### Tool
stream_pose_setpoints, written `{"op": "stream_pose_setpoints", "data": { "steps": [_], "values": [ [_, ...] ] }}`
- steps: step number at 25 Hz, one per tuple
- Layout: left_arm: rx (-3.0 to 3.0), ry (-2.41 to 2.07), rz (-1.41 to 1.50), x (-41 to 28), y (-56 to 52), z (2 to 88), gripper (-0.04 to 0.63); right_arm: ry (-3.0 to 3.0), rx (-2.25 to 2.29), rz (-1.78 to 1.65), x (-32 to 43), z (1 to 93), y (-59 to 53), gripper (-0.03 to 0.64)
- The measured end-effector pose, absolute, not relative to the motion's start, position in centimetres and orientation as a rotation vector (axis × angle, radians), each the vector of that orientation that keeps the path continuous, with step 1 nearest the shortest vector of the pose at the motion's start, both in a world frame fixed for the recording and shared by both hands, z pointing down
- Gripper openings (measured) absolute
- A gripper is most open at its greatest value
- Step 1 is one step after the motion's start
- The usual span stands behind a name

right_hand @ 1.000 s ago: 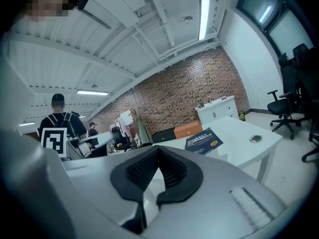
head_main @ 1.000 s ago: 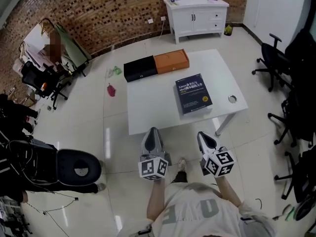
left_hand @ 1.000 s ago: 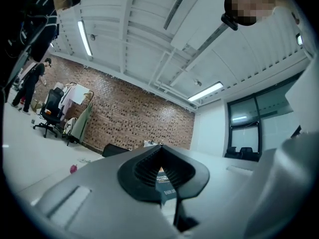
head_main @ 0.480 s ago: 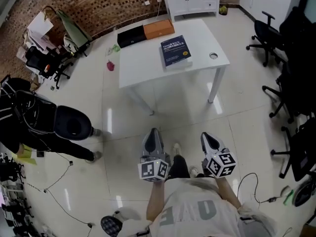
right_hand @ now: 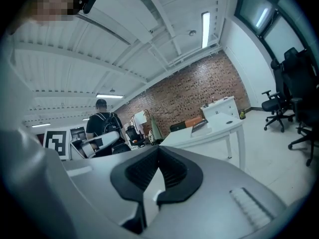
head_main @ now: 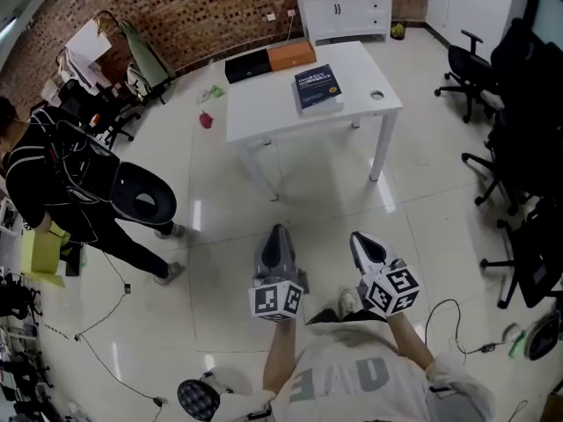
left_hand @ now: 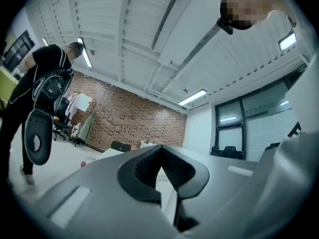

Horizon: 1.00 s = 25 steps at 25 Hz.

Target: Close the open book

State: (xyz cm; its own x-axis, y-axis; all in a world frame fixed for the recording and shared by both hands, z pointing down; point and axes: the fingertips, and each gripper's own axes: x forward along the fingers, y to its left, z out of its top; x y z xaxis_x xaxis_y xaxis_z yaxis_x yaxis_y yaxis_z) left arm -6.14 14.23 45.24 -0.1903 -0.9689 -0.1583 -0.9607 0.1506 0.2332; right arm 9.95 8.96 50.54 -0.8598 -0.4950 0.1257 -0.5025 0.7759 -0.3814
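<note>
Gripping nothing, left tool (left_hand: 160,149), right tool (right_hand: 158,150) sit closed.

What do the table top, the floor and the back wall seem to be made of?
Table top: probably white laminate or painted board, smooth and matte.
Floor: glossy pale tiles, judging by the joint lines and light reflections.
Back wall: rough red-brown brick, with visible courses.

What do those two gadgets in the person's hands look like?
The left gripper and right gripper are smooth grey wedges with black ribbed fingers. Each carries a cube with black-and-white square markers. The person wears a pale shirt.
</note>
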Motion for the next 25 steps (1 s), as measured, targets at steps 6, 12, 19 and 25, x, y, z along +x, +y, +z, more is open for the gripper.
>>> {"op": "stream_pose_setpoints", "data": {
  "steps": [6,12,19,25],
  "values": [
    [2.172,-2.273,-0.442,-3.1,17.4,42.2,0.011,-3.018,0.841,0.525,8.9,48.0,12.7,0.005],
    [2.155,-2.289,-0.47,-1.6,21.3,43.1,0.011,-3.052,0.827,0.503,9.3,47.0,16.2,0.005],
    [2.095,-2.34,-0.5,1.6,26.3,43.0,0.011,-3.019,0.803,0.483,12.0,47.2,20.3,0.003],
    [2.054,-2.347,-0.433,5.2,30.7,44.2,0.011,-2.977,0.812,0.538,15.9,48.4,23.7,0.003]
  ]
}}
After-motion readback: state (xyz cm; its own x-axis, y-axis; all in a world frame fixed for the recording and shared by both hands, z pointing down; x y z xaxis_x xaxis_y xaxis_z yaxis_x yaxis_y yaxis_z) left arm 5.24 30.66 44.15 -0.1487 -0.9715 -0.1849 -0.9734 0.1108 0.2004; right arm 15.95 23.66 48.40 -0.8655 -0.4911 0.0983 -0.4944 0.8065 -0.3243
